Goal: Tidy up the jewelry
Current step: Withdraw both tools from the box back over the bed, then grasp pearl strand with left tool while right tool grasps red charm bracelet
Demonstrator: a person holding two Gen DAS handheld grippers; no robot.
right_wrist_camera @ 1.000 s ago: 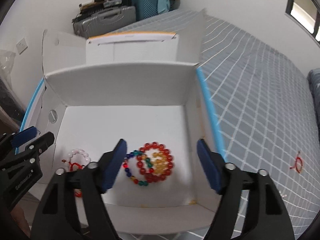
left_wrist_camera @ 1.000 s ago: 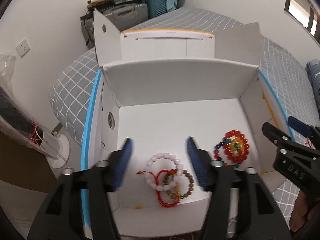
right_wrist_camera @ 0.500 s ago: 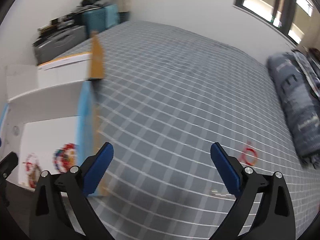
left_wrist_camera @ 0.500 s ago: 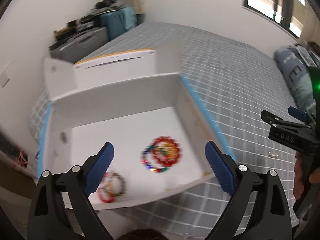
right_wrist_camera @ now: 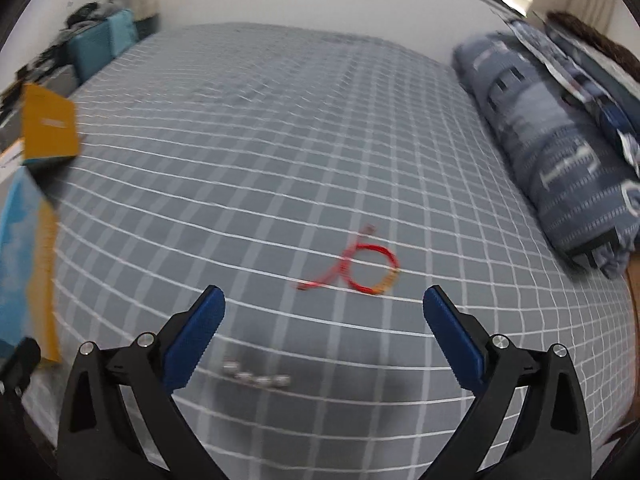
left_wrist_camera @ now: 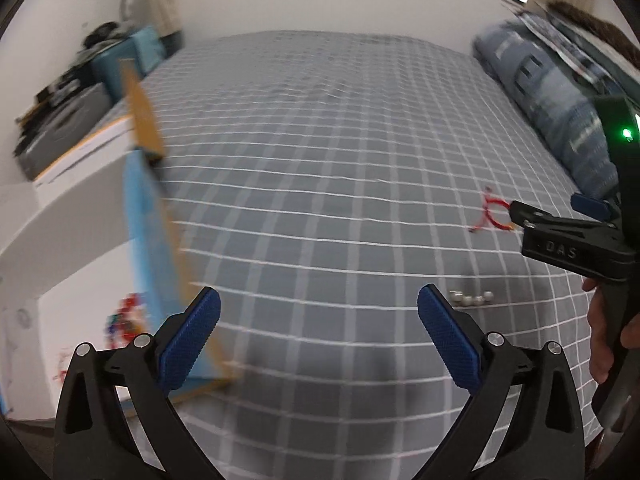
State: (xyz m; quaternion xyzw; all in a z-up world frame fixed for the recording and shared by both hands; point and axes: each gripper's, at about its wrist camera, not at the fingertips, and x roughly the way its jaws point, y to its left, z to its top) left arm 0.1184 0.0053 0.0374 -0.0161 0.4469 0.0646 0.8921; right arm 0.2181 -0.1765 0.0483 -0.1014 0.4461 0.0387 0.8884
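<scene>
Left wrist view: a white cardboard box with a blue edge [left_wrist_camera: 140, 216] is seen at the left of the grey checked bed [left_wrist_camera: 320, 160], blurred beaded bracelets [left_wrist_camera: 126, 316] inside it. The left tongs [left_wrist_camera: 318, 332] are spread wide, nothing between them. A short row of silver beads [left_wrist_camera: 472, 298] lies nearby. Right wrist view: a red cord bracelet [right_wrist_camera: 366, 268] lies ahead of the wide, empty right tongs [right_wrist_camera: 324, 332].
</scene>
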